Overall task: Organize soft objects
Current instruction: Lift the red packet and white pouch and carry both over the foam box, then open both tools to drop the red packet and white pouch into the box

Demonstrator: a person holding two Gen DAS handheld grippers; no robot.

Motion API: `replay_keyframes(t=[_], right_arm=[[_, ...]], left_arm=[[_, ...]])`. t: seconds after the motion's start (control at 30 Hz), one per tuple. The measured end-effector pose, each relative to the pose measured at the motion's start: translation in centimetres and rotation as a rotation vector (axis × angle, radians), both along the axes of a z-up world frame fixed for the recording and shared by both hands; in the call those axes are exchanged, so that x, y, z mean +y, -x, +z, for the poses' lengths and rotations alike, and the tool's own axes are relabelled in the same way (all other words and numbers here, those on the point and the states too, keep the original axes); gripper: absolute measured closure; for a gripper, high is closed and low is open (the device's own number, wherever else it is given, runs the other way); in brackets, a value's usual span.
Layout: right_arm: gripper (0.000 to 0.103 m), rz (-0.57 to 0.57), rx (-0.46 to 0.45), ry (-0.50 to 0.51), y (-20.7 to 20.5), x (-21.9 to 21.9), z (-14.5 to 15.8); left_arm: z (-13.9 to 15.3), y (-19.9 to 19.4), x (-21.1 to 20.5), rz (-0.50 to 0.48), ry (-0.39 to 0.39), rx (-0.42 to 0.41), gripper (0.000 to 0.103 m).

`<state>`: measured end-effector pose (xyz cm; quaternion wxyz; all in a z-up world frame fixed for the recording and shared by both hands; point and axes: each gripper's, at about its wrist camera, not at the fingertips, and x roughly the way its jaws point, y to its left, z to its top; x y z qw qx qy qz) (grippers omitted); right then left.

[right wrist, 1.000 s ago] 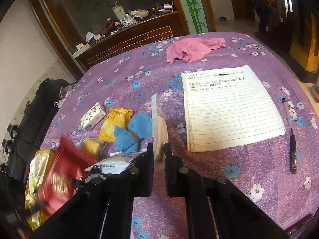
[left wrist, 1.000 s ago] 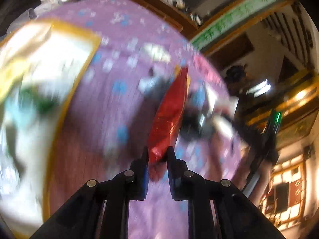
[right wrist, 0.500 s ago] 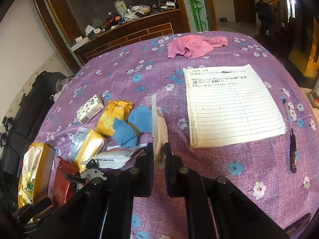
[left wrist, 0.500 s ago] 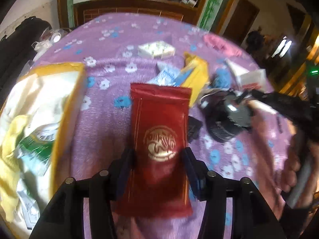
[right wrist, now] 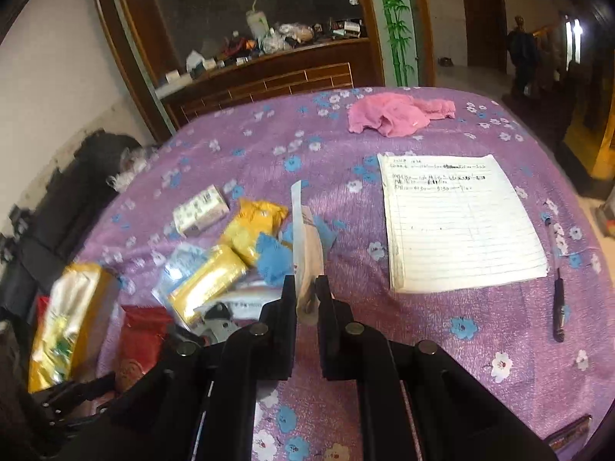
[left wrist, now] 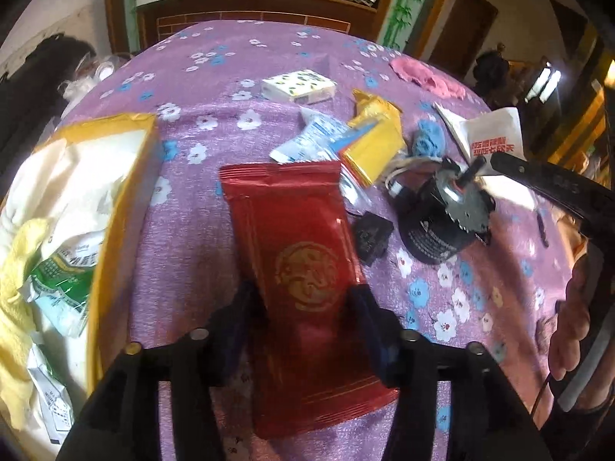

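A lined notepad lies on the flowered counter, a pen just beside its right edge.

Red foil packet lies flat on purple flowered cloth.

A dark wooden cabinet with a cluttered shelf stands against the far wall, under a big dark glass panel. Beside it a pale green pillar is painted with bamboo. The wall at the left is plain white. A brown door stands farther right, with bright lamps beyond.
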<state>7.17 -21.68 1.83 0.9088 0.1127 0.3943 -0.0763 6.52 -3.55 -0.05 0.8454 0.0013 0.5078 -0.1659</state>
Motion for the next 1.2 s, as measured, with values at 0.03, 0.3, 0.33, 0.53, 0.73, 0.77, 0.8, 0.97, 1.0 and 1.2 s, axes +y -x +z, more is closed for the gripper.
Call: replay_keyframes(t=[0.03, 0.3, 0.33, 0.53, 0.73, 0.77, 0.8, 0.97, 1.0, 1.2], right_arm=[[0.095, -0.016, 0.009, 0.052, 0.0, 0.4, -0.1], [0.095, -0.001, 0.031, 0.053, -0.3, 0.5, -0.7], [0.095, -0.001, 0.029, 0.052, -0.3, 0.5, -0.7], [0.095, -0.007, -0.004, 0.053, 0.3, 0.6, 0.1], [0.095, 0.058, -0.111, 0.033, 2.1, 2.5, 2.5], [0.095, 0.083, -0.135, 0.035, 2.5, 3.2, 3.0], [0.095, 0.11, -0.165, 0.048, 3.0, 4.3, 3.7], [0.094, 0.28, -0.151, 0.0, 3.8, 9.9, 5.6], [0.094, 0.333, -0.135, 0.01, 3.7, 12.2, 5.7], [0.094, 0.568, -0.065, 0.055, 1.6, 24.4, 4.8]], left_arm=[[-0.2, 0.0, -0.3, 0.007, -0.008, -0.004, 0.036], [-1.1, 0.4, -1.4, 0.015, -0.099, -0.074, 0.05], [-0.9, 0.6, -1.2, 0.018, -0.096, -0.077, 0.054], [2.4, 3.8, 2.9, 0.062, 0.071, -0.069, 0.059], [5.3, 6.3, 7.2, 0.121, 0.054, -0.128, 0.059], [5.6, 6.5, 7.8, 0.129, 0.059, -0.131, 0.059], [5.9, 6.8, 9.0, 0.145, 0.061, -0.141, 0.059], [6.9, 7.7, 16.1, 0.258, 0.072, -0.165, 0.059], [6.9, 7.7, 17.6, 0.286, 0.082, -0.163, 0.059], [5.4, 6.2, 24.4, 0.402, 0.112, -0.13, 0.059]])
